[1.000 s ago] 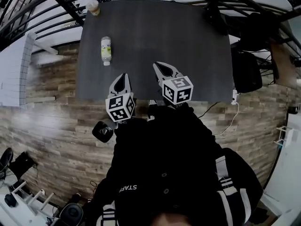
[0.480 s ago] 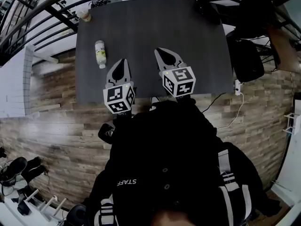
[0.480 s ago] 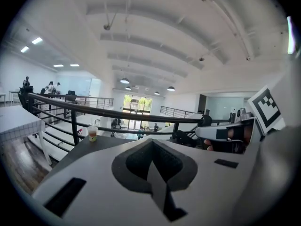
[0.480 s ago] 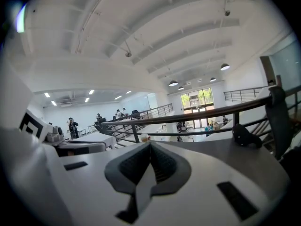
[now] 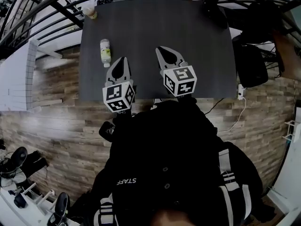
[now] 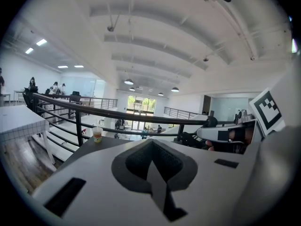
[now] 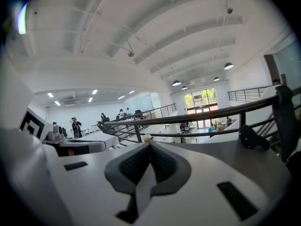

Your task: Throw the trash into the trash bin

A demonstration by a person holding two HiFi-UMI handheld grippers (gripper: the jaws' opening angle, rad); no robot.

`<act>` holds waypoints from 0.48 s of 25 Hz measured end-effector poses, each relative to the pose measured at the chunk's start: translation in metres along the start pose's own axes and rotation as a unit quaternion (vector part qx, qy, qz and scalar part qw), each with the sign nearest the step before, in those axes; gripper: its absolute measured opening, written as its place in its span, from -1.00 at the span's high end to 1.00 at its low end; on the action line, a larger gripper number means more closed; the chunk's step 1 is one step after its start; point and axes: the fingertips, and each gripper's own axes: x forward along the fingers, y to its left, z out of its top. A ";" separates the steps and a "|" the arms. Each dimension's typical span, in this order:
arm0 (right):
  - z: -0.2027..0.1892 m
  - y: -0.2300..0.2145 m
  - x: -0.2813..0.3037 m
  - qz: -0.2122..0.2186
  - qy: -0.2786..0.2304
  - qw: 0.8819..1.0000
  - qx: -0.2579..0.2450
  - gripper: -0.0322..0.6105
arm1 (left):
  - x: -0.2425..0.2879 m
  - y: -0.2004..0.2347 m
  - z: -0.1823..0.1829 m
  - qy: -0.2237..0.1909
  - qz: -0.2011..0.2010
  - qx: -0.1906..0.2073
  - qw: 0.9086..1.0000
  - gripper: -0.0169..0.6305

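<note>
- Left gripper (image 5: 122, 61): fingers closed on nothing, above the near part of the worktop (image 5: 197, 36).
- Right gripper (image 5: 164, 52): fingers also closed and empty, just right of the left gripper.
- Bottle (image 5: 105, 52): lies on its side near the worktop's left edge, apart from both grippers.
- Cup (image 5: 90, 12): stands at the far left corner.
</note>
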 end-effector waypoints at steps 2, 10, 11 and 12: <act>0.002 0.001 0.005 0.005 0.000 1.000 -0.004 0.85 | 0.003 0.003 0.000 0.000 0.005 -0.003 1.000 0.95; -0.013 0.010 0.025 0.019 0.028 0.999 -0.008 0.85 | 0.004 0.036 -0.031 0.035 0.035 -0.027 0.998 0.95; -0.017 0.010 0.027 0.021 0.033 0.999 -0.007 0.85 | 0.004 0.040 -0.037 0.043 0.042 -0.030 0.998 0.95; -0.020 0.010 0.029 0.023 0.039 0.999 -0.007 0.85 | 0.003 0.045 -0.044 0.052 0.050 -0.034 0.997 0.95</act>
